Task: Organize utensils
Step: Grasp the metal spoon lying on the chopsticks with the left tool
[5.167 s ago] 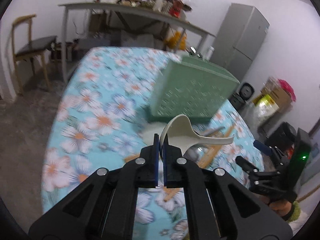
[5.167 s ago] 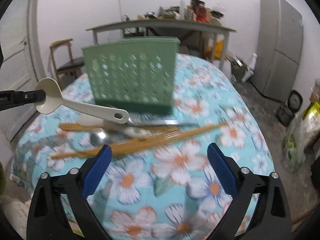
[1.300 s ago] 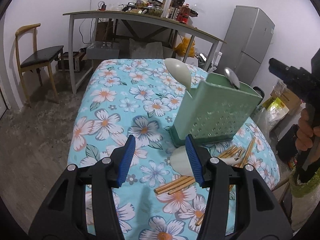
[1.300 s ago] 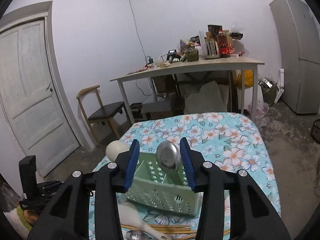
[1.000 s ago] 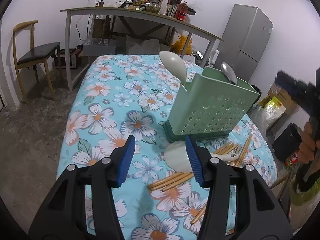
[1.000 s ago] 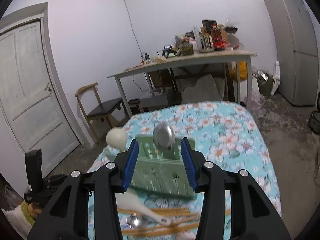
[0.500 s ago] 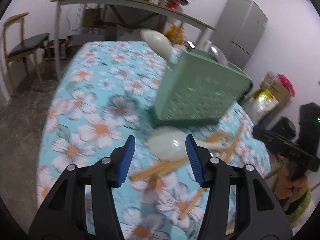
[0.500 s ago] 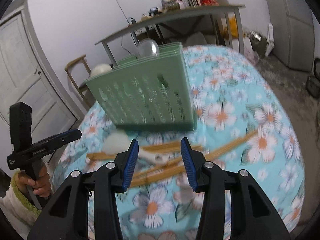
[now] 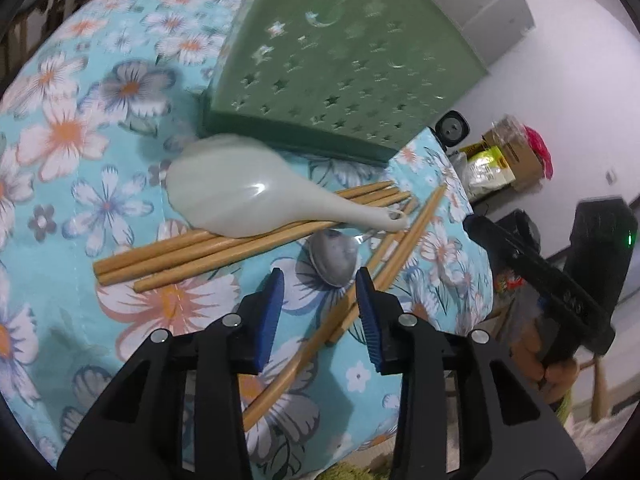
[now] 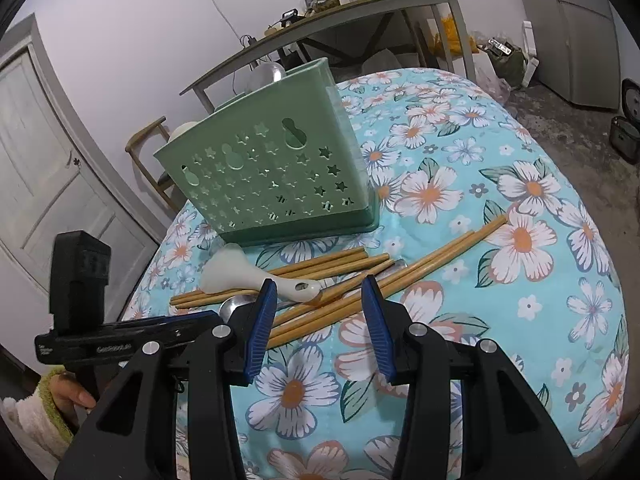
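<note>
Left gripper [image 9: 320,300] is hovering over the flowered tablecloth [image 9: 72,184], its jaws closing at a moderate gap with nothing pressed between the pads; a metal spoon [image 9: 334,258] and the near ends of two bamboo chopsticks [image 9: 384,264] are lying on the cloth just ahead of its tips. A white rice paddle [image 9: 248,200] is resting across a bundle of chopsticks [image 9: 208,248], its scoop end close to the base of the green perforated utensil caddy [image 9: 340,60]. Right gripper [image 10: 320,312] is holding a middling gap, empty, poised above the long chopsticks [image 10: 400,276]. In the right wrist view, the caddy is standing upright on the cloth, with a metal spoon bowl [image 10: 266,74] and a white paddle head [image 10: 182,132] showing above its rim.
</note>
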{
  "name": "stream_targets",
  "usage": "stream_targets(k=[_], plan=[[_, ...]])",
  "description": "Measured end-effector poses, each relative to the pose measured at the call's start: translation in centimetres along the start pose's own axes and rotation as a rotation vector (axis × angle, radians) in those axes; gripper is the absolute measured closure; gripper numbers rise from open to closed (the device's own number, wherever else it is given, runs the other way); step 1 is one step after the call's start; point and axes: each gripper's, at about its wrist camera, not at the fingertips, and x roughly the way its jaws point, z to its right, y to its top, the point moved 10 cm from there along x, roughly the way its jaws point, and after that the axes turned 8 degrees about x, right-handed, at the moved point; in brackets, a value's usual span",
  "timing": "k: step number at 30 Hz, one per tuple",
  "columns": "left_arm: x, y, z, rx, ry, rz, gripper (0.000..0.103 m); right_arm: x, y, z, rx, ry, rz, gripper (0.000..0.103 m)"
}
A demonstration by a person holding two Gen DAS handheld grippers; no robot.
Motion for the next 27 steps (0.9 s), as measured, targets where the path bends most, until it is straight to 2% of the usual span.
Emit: stream_targets(k=[5,9,16,22,27], plan=[[0.8,0.3,-0.1,-0.068,-0.041,-0.001,0.076,0.3,-0.2,0.8,0.027,0.010,-0.005,0.060],[1.4,0.4,0.2,-0.085,-0.053,0.000,0.079,0.5,-0.3,1.3,0.040,0.016,-0.006,0.060],[2.2,0.7,-0.3,-0.115,-0.017,0.018,0.094,0.6,-0.3,2.0,0.059,0.019,-0.003,0.060],[2.6,1.1,0.5,-0.052,0.049,0.039,0.096,0.0,-0.1,2.2,0.053,0.008,0.014,0.060],[0.6,1.4,1.2,0.042,0.124,0.040,0.098,-0.7,0.3,2.5,0.050,-0.010,0.035,0.060]])
